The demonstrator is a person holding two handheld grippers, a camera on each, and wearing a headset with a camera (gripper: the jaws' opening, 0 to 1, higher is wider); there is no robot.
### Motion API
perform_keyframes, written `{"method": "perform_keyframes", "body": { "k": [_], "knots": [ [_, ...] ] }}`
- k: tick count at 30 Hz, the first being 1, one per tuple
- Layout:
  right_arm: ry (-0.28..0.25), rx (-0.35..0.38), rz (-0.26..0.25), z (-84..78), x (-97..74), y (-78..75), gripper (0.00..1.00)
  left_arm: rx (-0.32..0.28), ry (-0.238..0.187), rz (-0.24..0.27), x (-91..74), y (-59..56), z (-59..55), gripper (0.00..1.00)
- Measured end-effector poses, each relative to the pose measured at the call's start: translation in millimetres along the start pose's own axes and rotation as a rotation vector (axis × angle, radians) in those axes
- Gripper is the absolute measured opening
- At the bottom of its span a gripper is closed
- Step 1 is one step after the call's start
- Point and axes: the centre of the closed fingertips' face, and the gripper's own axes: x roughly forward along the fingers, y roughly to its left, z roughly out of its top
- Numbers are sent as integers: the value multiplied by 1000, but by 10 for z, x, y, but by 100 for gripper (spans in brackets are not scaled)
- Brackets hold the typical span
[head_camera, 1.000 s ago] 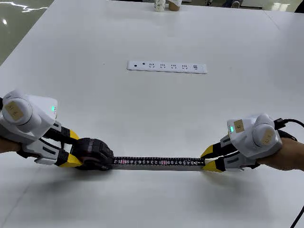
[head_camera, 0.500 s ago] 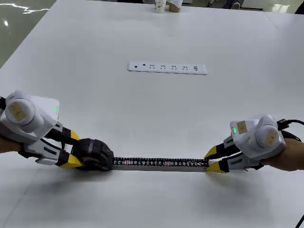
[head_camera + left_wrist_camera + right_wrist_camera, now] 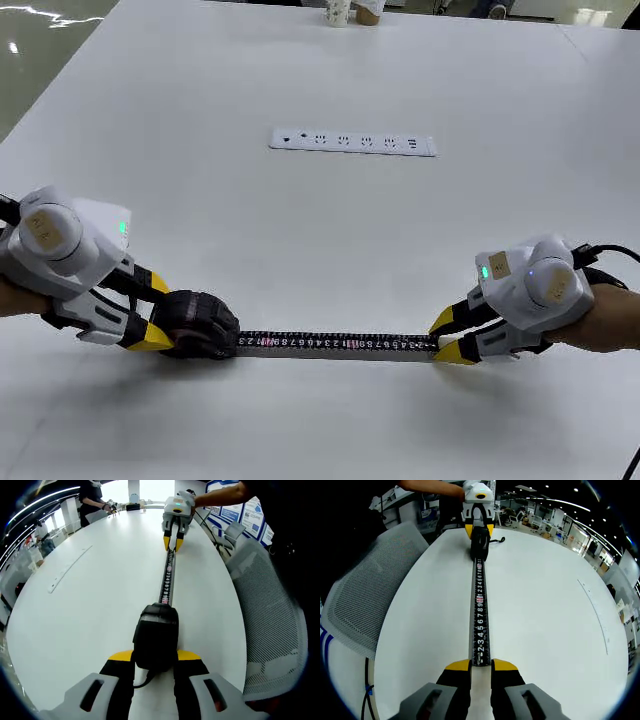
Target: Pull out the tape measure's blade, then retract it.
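Note:
A black tape measure case (image 3: 197, 325) lies on the white table (image 3: 320, 220) at the front left, and my left gripper (image 3: 152, 311) is shut on it; the left gripper view shows the case (image 3: 156, 636) clamped between the yellow-tipped fingers. Its dark blade (image 3: 335, 344) with white numbers runs flat along the table to the right. My right gripper (image 3: 445, 335) is shut on the blade's end. In the right gripper view the blade (image 3: 480, 615) stretches from the jaws up to the case (image 3: 480, 542) held by the left gripper (image 3: 479, 528).
A white power strip (image 3: 352, 142) lies on the table beyond the blade. Cups (image 3: 350, 11) stand at the far edge. A mesh chair (image 3: 272, 615) stands beside the table's near edge. A cable (image 3: 620, 262) trails from the right gripper.
The right gripper has drawn a little further right, so slightly more blade lies out of the case. The left gripper and case have stayed in place.

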Motion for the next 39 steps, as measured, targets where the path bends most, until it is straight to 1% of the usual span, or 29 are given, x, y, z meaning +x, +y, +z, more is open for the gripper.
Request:
{"method": "perform_keyframes", "body": {
  "k": [4,6,8,16,19,24,29,31,34,36,39],
  "knots": [
    [9,-16,-12,-7,-2,-25,12,15,11,-2,5,-1,0,24],
    [17,-7,-4,-11,1,-6,12,22,17,-3,4,-2,-3,24],
    [23,-13,-4,-11,1,-2,12,28,20,-4,8,-8,-3,25],
    [24,-8,-11,-6,-26,-11,18,52,34,4,14,1,2,26],
    [25,-4,-9,-10,-49,0,20,50,38,13,8,14,-2,28],
    [22,12,-17,-17,-85,5,24,38,45,25,-25,31,-21,33],
    [19,18,-24,-25,-113,23,29,0,52,39,-67,32,-53,42],
    [18,18,-27,-20,-130,33,30,-9,55,45,-82,27,-66,44],
    [11,26,-36,-7,-151,32,34,-29,47,52,-99,10,-65,46],
    [9,29,-39,0,-168,45,35,-47,35,61,-104,2,-55,50],
    [5,36,-43,-1,-178,60,38,-66,26,61,-105,-37,-52,54]
  ]
}}
